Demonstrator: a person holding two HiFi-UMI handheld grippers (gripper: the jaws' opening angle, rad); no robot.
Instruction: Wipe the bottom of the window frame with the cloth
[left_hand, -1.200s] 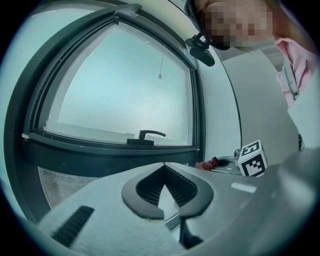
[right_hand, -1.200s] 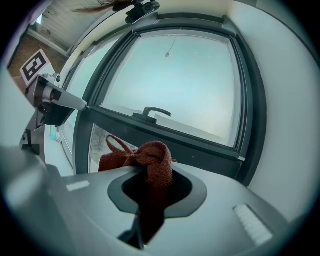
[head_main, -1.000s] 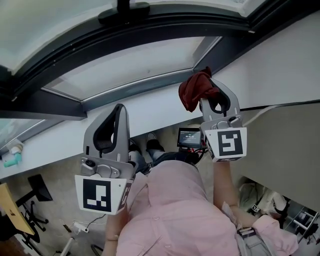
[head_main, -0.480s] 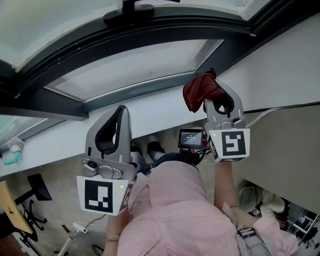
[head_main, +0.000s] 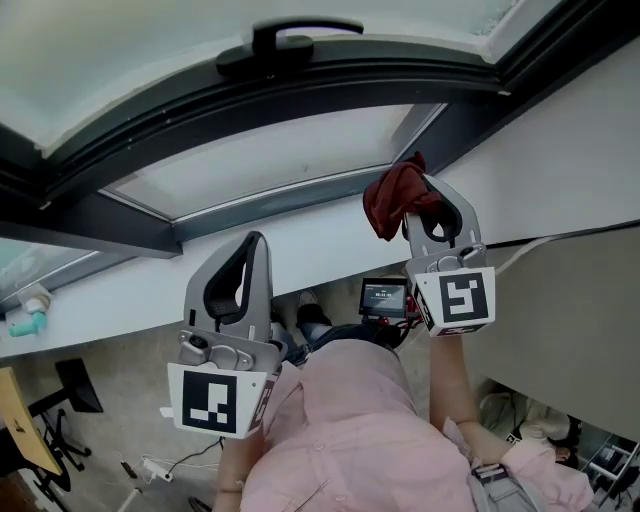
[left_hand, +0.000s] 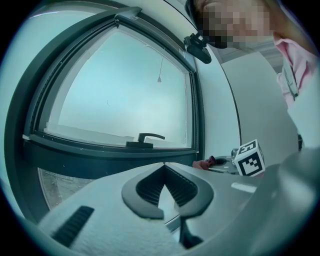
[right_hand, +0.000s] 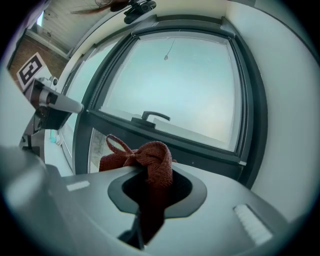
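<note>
A dark red cloth (head_main: 393, 198) hangs bunched from my right gripper (head_main: 422, 192), which is shut on it just in front of the white sill (head_main: 130, 295). The cloth (right_hand: 150, 156) fills the right gripper (right_hand: 154, 172) in its own view. Behind it runs the dark bottom rail of the window frame (right_hand: 195, 146), apart from the cloth. That rail (head_main: 280, 203) lies below the window handle (head_main: 290, 40). My left gripper (head_main: 252, 248) is shut and empty over the sill, left of the right one. Its tips (left_hand: 163, 166) point at the frame (left_hand: 110, 159).
A white wall (head_main: 590, 120) flanks the window on the right. A teal object (head_main: 22, 318) sits at the sill's far left. Below the sill are a small lit screen (head_main: 382, 296), a cable (head_main: 520, 245) and the person's pink shirt (head_main: 350, 430).
The window and its handle have slid lower in the head view, and both grippers sit slightly lower and further right in frame. The right gripper still holds the cloth.
</note>
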